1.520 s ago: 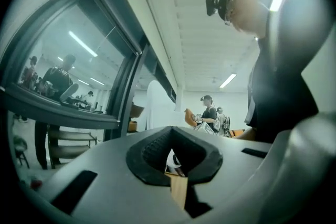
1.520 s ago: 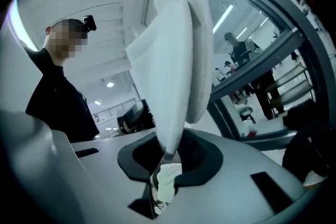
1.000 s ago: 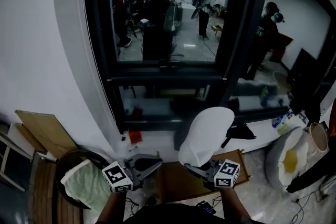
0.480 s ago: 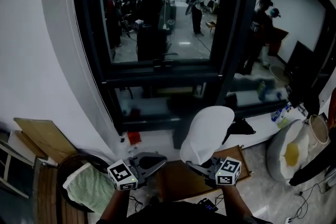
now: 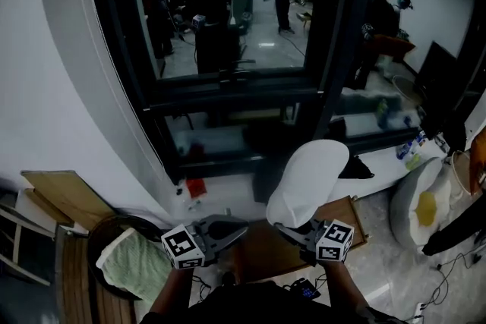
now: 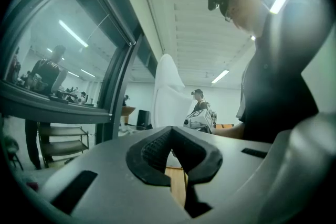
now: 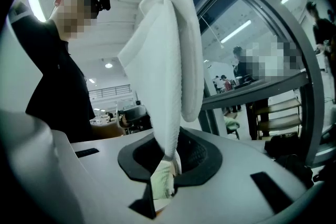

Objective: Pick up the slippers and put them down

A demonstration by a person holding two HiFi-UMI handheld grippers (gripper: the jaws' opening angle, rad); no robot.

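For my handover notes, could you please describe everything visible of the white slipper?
The slipper is white, seemingly soft terry cloth, with a flat sole and a curved upper band. It stands on end in the air before the window, its lower edge pinched between the closed jaws of the right gripper. Nothing else touches it.

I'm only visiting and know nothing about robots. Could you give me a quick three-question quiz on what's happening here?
1. True or false: the right gripper holds a white slipper.
2. What lies in the dark basket at lower left? A) a green cloth B) bottles C) books
3. Fill in: the left gripper has its fingers ____ (open or shut), with nothing between them.
Key: 1 true; 2 A; 3 shut.
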